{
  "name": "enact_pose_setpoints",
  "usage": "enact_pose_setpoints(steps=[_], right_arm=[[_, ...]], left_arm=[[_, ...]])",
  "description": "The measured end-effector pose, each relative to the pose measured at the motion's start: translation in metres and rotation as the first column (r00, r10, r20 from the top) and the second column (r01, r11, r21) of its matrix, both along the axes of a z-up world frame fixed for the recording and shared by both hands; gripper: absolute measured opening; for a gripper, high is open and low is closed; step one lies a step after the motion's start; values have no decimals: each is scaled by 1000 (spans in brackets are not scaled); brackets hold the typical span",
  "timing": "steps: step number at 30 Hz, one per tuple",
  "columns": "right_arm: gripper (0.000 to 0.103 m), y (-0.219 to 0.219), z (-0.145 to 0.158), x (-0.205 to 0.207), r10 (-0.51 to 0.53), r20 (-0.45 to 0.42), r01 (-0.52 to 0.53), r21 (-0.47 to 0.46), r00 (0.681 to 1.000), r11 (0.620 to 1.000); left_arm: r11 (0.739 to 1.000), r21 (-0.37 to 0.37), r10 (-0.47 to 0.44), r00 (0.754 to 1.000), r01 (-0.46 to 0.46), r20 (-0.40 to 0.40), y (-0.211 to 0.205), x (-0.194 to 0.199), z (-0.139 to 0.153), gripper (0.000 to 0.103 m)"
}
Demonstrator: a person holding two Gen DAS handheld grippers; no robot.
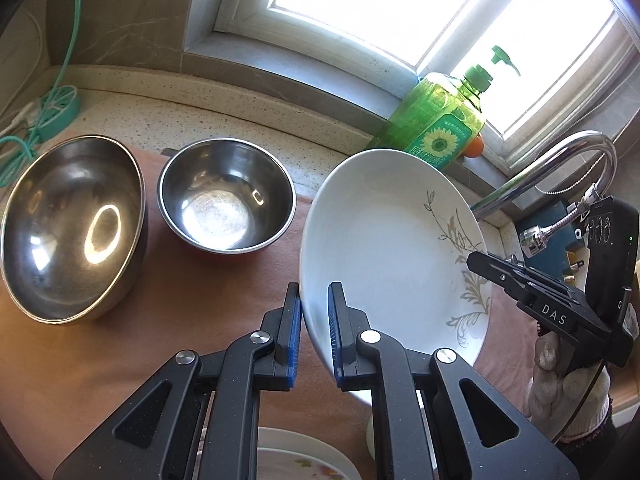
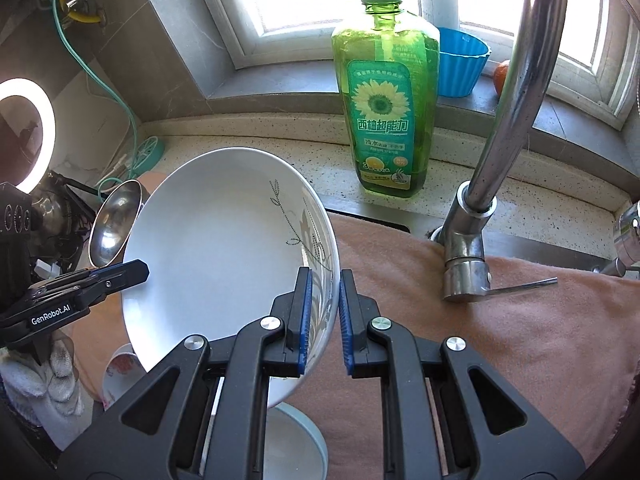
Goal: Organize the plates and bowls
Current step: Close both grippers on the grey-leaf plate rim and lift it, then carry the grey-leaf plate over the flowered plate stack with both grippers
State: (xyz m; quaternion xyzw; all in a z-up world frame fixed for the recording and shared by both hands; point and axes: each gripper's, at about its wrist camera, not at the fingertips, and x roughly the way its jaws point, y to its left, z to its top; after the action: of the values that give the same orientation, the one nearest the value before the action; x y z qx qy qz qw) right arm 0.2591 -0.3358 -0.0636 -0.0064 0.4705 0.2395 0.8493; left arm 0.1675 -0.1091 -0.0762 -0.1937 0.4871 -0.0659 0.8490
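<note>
From the left wrist view, the left gripper [image 1: 314, 330] pinches the near rim of a tilted white plate [image 1: 384, 240] above a pink towel [image 1: 200, 300], with two steel bowls [image 1: 224, 196] standing to its left. From the right wrist view, the right gripper [image 2: 324, 320] clamps the plate's [image 2: 216, 248] opposite, leaf-patterned rim, with a green soap bottle [image 2: 384, 100] and faucet [image 2: 500, 120] behind.

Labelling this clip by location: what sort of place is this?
Most likely a home kitchen, at the sink counter. A chrome faucet stands beside a green dish soap bottle under a window, and steel bowls sit on the counter.
</note>
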Motion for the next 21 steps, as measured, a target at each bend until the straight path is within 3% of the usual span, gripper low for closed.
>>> enact_pose_setpoints(steps=[12,21], right_arm=[[13,22,18,-74,-78,21,78,23,997,997],[13,42,6,-138,-102,-19,103,42,995,994]], left_arm=[[996,-4,-93,995,94,26,27,-39,22,11],[990,-11,-141,990,140,-8,51,-80,14,11]])
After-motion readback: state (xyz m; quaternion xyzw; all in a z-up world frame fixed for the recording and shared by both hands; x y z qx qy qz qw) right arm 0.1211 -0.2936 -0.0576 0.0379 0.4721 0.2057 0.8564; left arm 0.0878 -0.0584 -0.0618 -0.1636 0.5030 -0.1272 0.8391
